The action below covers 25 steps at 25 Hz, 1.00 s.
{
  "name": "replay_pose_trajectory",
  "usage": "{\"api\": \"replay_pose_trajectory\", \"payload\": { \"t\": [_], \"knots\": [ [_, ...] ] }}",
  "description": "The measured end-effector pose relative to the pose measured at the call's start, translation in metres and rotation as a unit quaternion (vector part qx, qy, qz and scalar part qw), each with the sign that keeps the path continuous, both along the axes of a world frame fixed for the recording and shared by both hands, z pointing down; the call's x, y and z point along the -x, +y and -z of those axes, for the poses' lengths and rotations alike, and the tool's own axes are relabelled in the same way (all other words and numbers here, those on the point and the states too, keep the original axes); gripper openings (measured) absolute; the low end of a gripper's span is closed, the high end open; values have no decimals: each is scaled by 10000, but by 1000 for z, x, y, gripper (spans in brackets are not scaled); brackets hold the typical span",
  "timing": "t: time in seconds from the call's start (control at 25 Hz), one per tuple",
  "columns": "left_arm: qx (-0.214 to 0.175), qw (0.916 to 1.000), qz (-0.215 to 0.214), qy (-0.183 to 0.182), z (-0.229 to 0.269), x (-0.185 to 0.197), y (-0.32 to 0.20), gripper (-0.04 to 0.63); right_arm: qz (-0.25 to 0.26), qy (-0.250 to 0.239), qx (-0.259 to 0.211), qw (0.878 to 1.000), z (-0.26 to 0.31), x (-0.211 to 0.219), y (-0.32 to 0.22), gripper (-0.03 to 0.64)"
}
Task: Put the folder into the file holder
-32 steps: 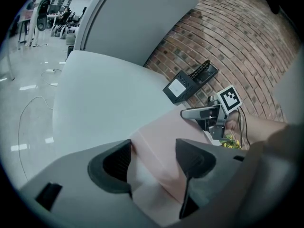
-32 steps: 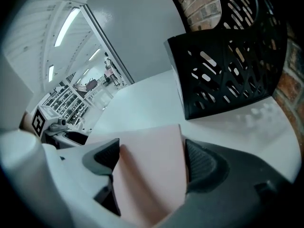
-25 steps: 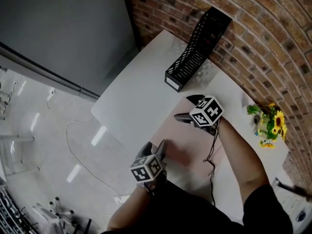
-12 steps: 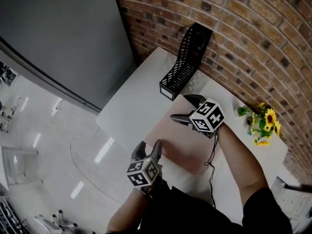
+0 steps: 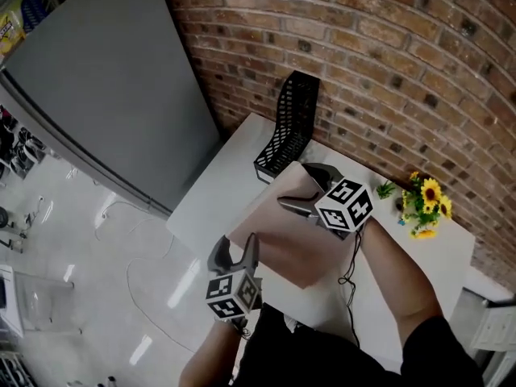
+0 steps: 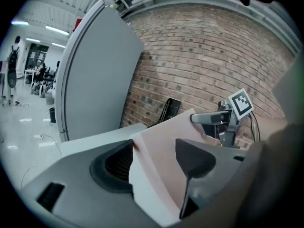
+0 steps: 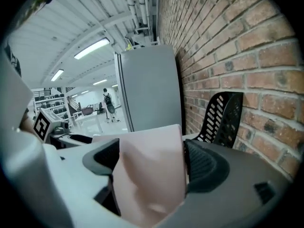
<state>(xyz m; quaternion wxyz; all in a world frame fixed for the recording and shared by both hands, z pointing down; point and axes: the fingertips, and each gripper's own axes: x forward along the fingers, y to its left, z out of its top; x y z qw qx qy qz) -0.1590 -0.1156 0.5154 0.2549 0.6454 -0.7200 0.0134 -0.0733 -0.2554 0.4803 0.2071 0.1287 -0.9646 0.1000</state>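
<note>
While the white counter (image 5: 214,196) sits against a brick wall (image 5: 387,71), with a grey panel (image 5: 105,95) on its left, the pink folder (image 5: 282,236) is held up off it. It's tilted, far edge just beside the black mesh file holder (image 5: 288,127), not inside. Left gripper (image 5: 236,250) jaws clamped on its near corner, right gripper (image 5: 304,187) jaws clamped on its far edge. Square markers on both gripper cubes.
</note>
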Motion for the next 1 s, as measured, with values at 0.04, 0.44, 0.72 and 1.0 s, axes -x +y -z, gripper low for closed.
{"api": "replay_pose_trajectory", "payload": {
  "t": [0.04,0.44,0.72,1.0],
  "knots": [
    [-98,9999,-16,-117,8,-1,-1,282,-60,-136,27,9999,8,-4,1,443],
    [-894,9891,-315,-1126,75,-32,2,282,-701,-1286,365,9885,74,-53,12,454],
    [-1091,9836,-537,-1334,88,-68,16,281,-1069,-1625,652,9787,83,-90,18,448],
    [-1166,9810,-708,-1381,93,-98,30,281,-1204,-1551,816,9771,75,-121,26,443]
  ]
}}
